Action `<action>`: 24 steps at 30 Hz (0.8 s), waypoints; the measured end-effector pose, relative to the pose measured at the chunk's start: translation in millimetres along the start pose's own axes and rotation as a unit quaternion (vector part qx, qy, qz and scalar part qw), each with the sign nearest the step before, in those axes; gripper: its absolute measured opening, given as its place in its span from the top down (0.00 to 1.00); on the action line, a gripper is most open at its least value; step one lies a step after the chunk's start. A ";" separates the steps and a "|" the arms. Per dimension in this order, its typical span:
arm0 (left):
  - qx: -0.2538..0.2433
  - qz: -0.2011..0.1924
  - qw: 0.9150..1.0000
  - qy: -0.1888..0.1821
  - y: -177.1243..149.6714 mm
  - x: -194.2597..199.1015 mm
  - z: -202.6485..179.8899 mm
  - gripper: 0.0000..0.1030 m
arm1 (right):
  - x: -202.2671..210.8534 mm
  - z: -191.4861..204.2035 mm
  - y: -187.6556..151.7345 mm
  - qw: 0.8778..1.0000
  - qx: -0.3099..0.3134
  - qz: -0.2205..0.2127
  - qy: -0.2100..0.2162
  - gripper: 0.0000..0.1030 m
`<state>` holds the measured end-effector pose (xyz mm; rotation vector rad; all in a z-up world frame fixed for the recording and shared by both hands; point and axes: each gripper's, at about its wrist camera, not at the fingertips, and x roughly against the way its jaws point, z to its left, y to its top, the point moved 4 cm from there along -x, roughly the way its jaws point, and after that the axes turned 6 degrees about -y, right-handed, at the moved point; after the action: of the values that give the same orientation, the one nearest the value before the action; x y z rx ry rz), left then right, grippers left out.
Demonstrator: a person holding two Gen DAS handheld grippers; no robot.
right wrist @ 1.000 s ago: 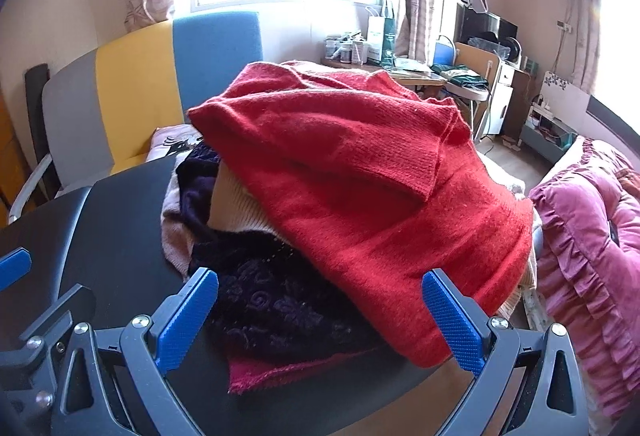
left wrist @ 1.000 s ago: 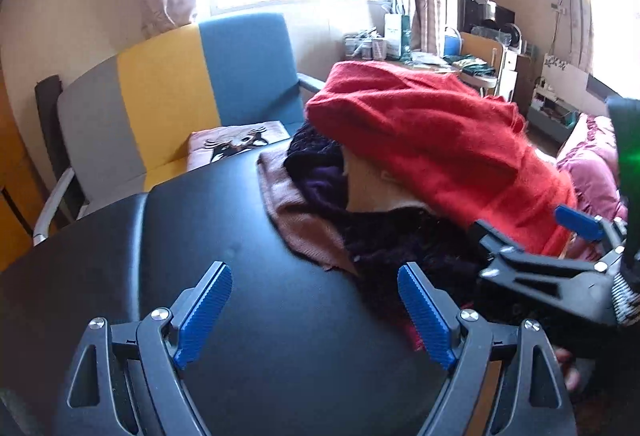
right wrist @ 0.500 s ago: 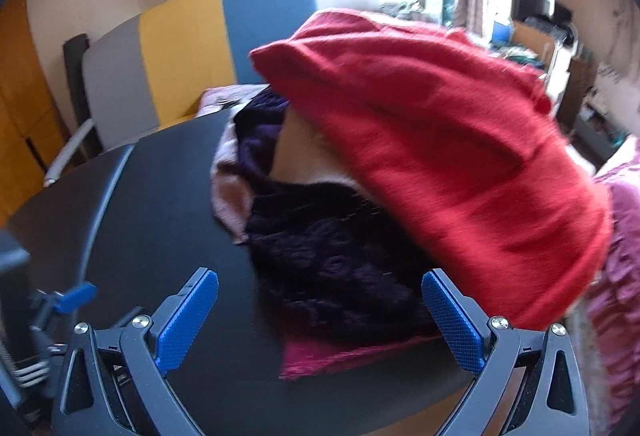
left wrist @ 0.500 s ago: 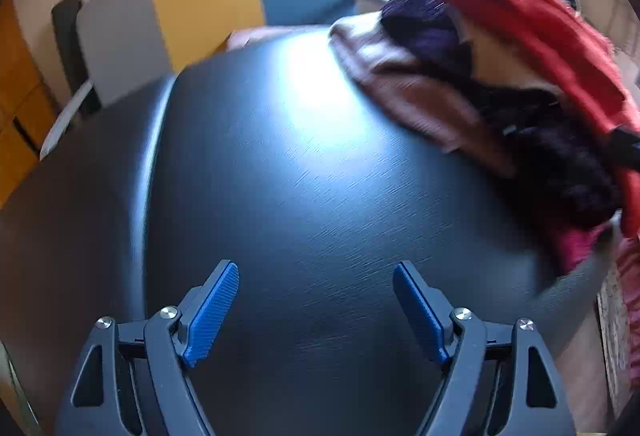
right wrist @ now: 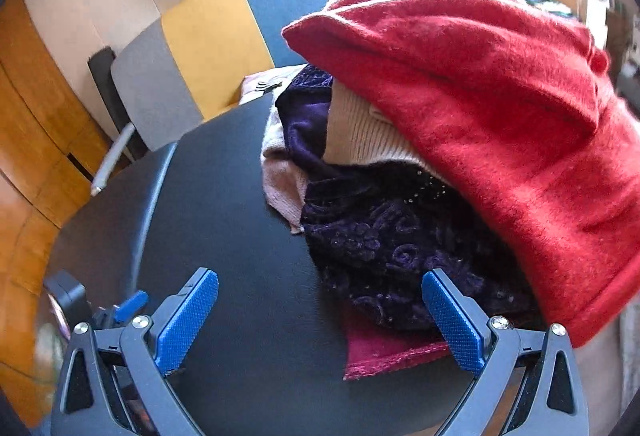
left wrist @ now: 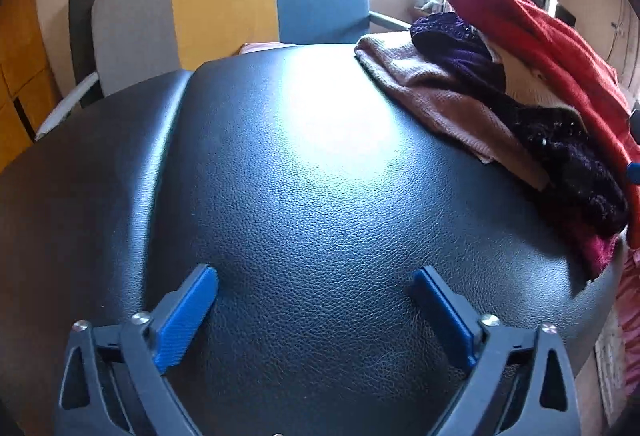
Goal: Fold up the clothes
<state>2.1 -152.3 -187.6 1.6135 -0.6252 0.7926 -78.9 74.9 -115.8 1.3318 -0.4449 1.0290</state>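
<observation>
A pile of clothes (left wrist: 520, 108) sits on the table (left wrist: 312, 164) at two o'clock in the left wrist view, a sweater (right wrist: 480, 108) lying on top. A chair (left wrist: 224, 8) stands behind the table at twelve o'clock; a cabinet (right wrist: 32, 124) is at nine o'clock in the right wrist view.

Nothing here carries writing I can read, not a label, brand, number or sign on anything.
</observation>
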 end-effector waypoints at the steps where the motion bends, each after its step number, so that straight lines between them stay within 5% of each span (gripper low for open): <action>1: -0.001 0.000 1.000 0.002 1.1 -0.2 0.1 0.00 | -0.5 -2.6 0.7 1.000 -0.010 0.001 0.008 0.00; 10: -0.002 -0.013 1.000 0.003 3.1 0.4 2.2 0.00 | 0.9 -33.4 9.1 0.986 -0.114 0.022 0.122 0.00; 18: -0.012 0.008 1.000 0.014 5.3 -0.4 -1.4 0.01 | 48.6 -104.6 40.6 0.972 -0.193 -0.078 0.114 0.00; 21: -0.014 0.018 1.000 -0.005 14.2 4.6 -10.1 0.24 | 58.0 -136.8 54.4 0.955 -0.243 -0.114 0.128 0.00; 24: -0.018 0.012 0.999 -0.041 25.5 17.1 -25.2 0.25 | 61.3 -166.6 66.1 0.936 -0.288 -0.144 0.140 0.00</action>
<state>-10.6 -131.8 -156.1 1.6156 -0.7154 0.7313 -147.0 245.5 -69.7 0.6844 -0.2911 0.7456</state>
